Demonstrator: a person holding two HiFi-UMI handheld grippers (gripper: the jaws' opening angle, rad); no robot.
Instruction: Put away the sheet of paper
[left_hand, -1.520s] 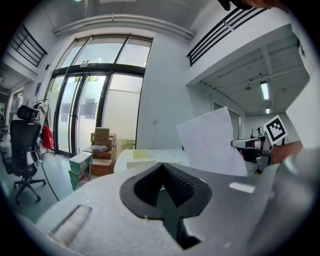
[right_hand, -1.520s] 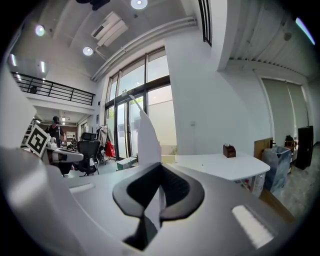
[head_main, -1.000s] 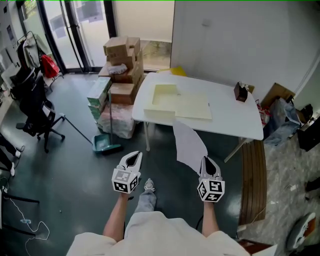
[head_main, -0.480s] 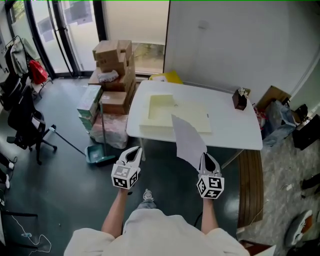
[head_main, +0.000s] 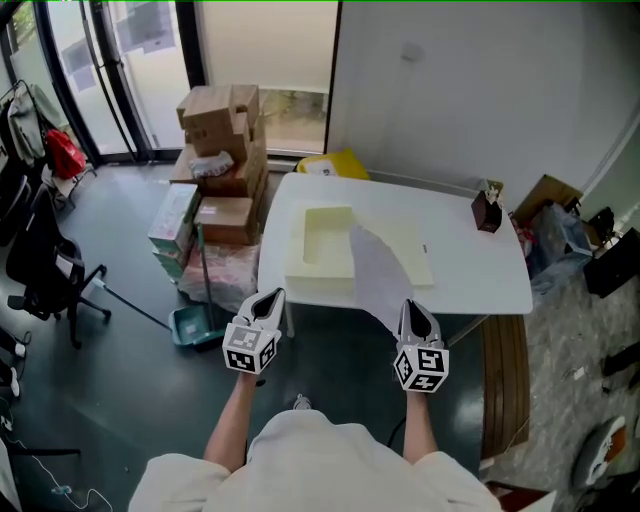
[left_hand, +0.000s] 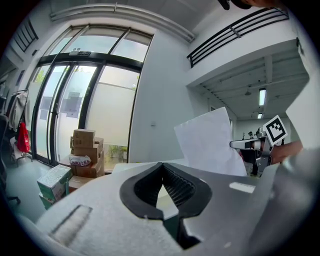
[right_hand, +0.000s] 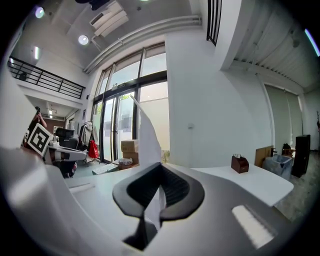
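The white tabletop (head_main: 480, 265) stands ahead of the person. On its left half lies a pale yellow tray (head_main: 322, 245), with a flat flap of the same colour spread toward the right. That is probably where the sheet of paper (head_main: 378, 275) belongs. The sheet hangs in the air, short of the tabletop's near edge. It stands upright, and the right gripper (head_main: 414, 310) has its jaws clamped on the lower corner. The left gripper (head_main: 268, 300) is level with it, jaws together on nothing.

To do this well, the person should carry the sheet over the near edge and tip it flat above the tray. The jaws should part only once it rests inside. The free left gripper could steady the loose top, which will likely flop.

Only the head view shows the tray and the layout. The right gripper view shows the paper's edge running down between the pads, which confirms the grip. The left gripper view shows the sheet's broad face, which looks smooth.
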